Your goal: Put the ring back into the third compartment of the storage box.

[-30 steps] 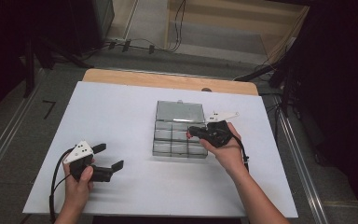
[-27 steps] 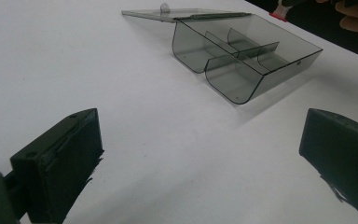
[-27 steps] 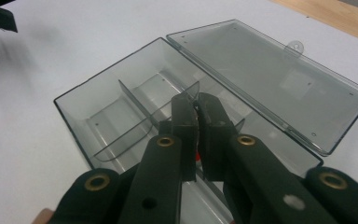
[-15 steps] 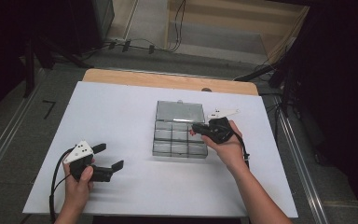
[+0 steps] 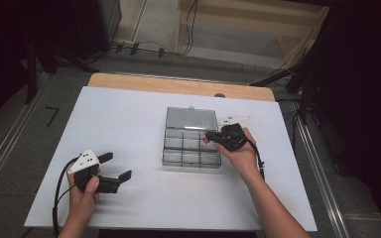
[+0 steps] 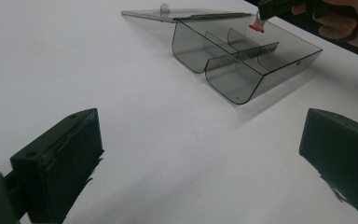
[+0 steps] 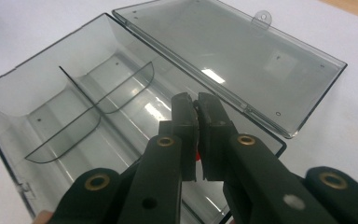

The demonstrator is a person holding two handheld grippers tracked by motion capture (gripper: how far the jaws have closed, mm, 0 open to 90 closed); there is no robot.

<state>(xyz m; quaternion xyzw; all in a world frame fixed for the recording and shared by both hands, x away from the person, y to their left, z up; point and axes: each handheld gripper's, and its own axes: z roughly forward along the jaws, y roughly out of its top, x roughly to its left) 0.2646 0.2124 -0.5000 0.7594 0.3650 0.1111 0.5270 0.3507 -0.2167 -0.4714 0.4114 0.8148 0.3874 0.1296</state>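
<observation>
The right gripper (image 7: 196, 105) has its fingers (image 7: 182, 116) pressed nearly together on a small red piece (image 6: 256, 27) — in the right gripper view only a sliver of red shows between the two black pads, while the left gripper view shows it hanging from the fingertips above the far end of the box. The tips hover over the open smoky-clear plastic box (image 5: 191, 151), at about 3 o'clock of its compartments in the high view, not touching the bottom as far as can be told. The right hand (image 5: 238, 148) wraps the gripper body just beside the box's right edge.

The box sits near the middle of the white tabletop (image 5: 129, 119), its thin curved dividers splitting it into compartments. Its lid (image 5: 191, 118) lies folded back flat at 12 o'clock of the tray, joined along the hinge edge, with a small latch tab at its far rim.

The left gripper (image 5: 113, 171) rests at about 8 o'clock from the box, well apart from it, down by the tabletop's near-left edge. Its fingers (image 6: 60, 163) stand wide apart with nothing between them — bare white surface shows in the gap. The left hand (image 5: 83, 191) holds it low, pointing roughly toward 2 o'clock, at the box.
</observation>
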